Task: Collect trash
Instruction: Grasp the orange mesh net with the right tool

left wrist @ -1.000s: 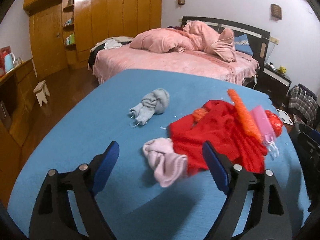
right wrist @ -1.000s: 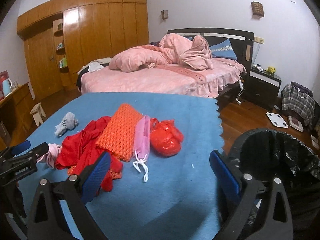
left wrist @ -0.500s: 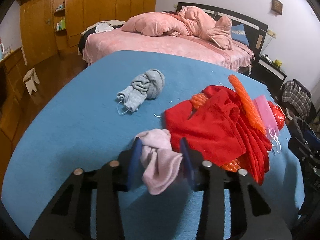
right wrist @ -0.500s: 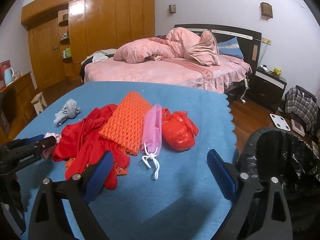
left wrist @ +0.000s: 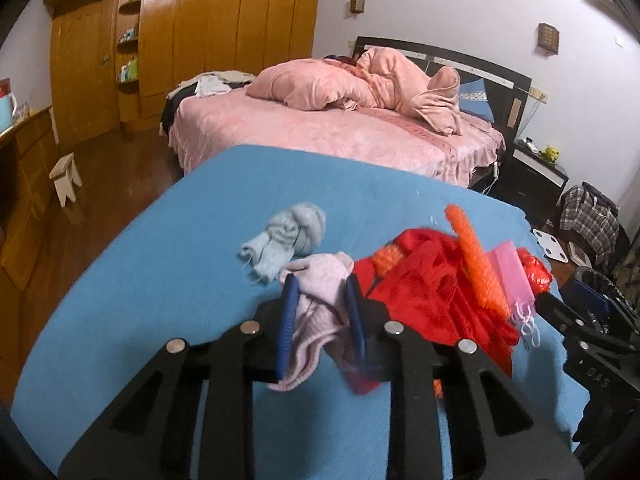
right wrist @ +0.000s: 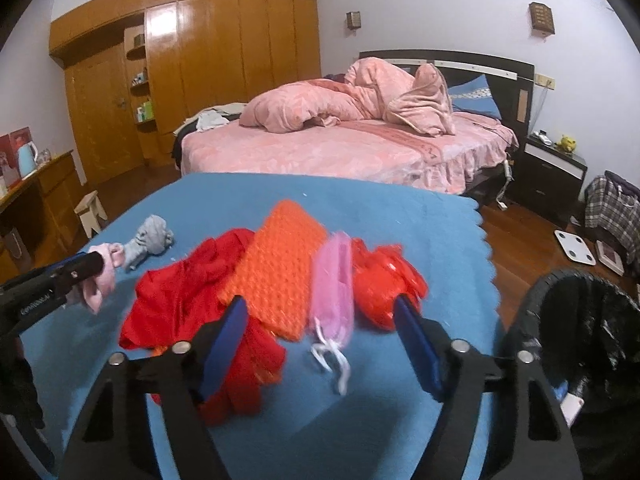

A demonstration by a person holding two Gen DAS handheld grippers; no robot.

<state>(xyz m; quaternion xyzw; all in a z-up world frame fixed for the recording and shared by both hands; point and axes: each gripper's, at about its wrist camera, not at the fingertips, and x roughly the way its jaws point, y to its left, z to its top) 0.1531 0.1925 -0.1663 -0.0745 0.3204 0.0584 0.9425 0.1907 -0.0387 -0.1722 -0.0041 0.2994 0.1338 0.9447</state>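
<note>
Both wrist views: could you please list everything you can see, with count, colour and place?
pale pink cloth: 1, pink, held in left jaws above the table
grey cloth: 1, grey-blue, far left part of the table
red garment: 1, red, table middle
orange knitted piece: 1, orange, lying on the red garment
pink face mask: 1, pink with white loops, right of the orange piece
red plastic bag: 1, red, right of the mask
table cover: 1, blue
trash bin: 1, black liner, right of the table
bed: 1, pink bedding, behind
wardrobe: 1, brown wood, back wall
left gripper: 1, black with blue pads, closed on the pink cloth
right gripper: 1, same colours, open over the mask
</note>
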